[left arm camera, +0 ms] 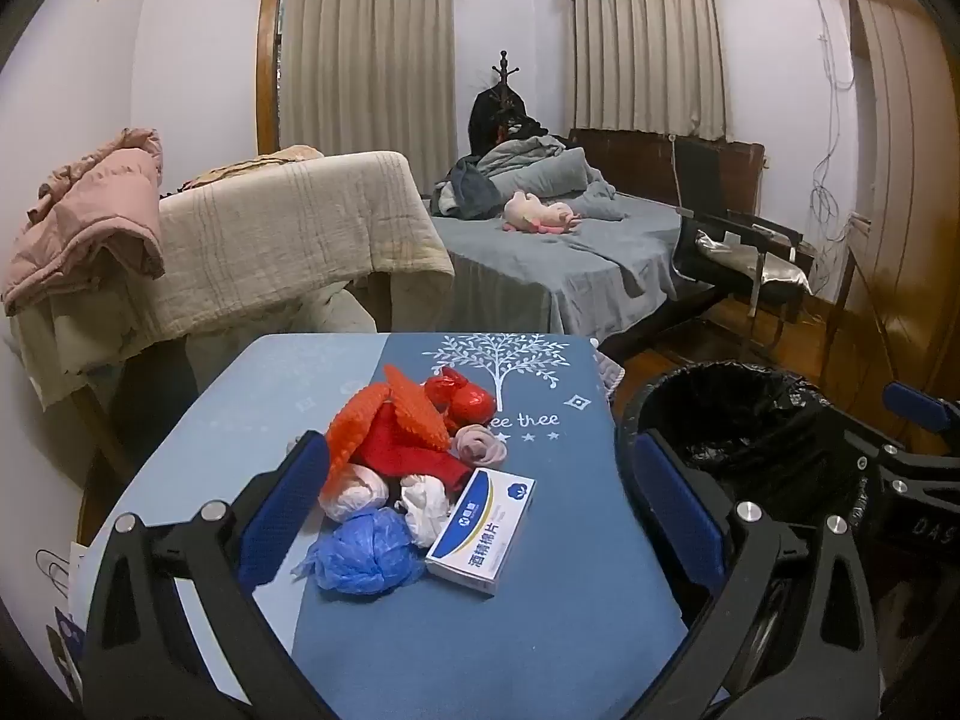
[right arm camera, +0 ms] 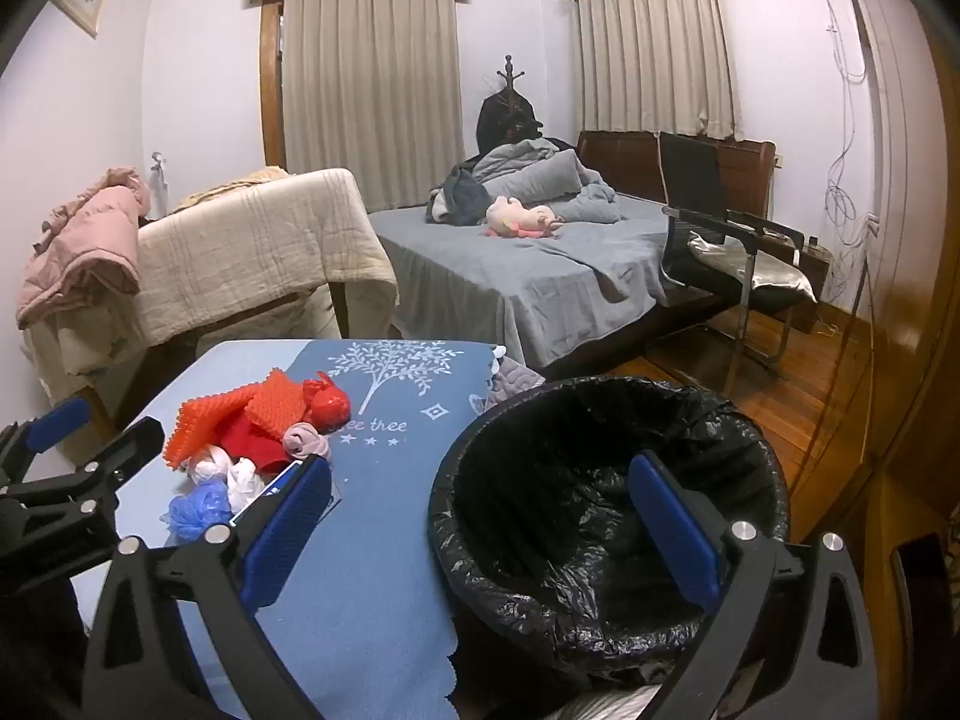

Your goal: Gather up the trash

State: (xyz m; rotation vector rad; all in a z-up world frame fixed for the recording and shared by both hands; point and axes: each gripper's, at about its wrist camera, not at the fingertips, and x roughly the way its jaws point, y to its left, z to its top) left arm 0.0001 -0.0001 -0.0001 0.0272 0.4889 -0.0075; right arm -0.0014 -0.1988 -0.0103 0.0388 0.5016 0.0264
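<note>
Nearest the lens: left tool [left arm camera: 480,516], jaws spread wide, nothing between the pads, tilted downward over the tabletop [left arm camera: 540,630]. Framed between its blue pads [left arm camera: 285,504]: trash pile [left arm camera: 414,468] resting on the blue cloth, untouched. Within the pile: white-and-blue box [left arm camera: 480,534] at the near right edge, crumpled blue bag [left arm camera: 360,552] just left of it, white wads behind, red bag [left arm camera: 462,396] and orange netting [left arm camera: 384,414] at the back. Beside the tabletop, to the right: bin [right arm camera: 600,618] lined with black plastic, mouth open. Right tool [right arm camera: 480,528] likewise gaping and angled down, gripping nothing, left pad over the tabletop near the pile, right pad [right arm camera: 672,528] above the bin. Farther off: bed [right arm camera: 540,282] with grey bedding, and black chair [right arm camera: 708,228] alongside.
</note>
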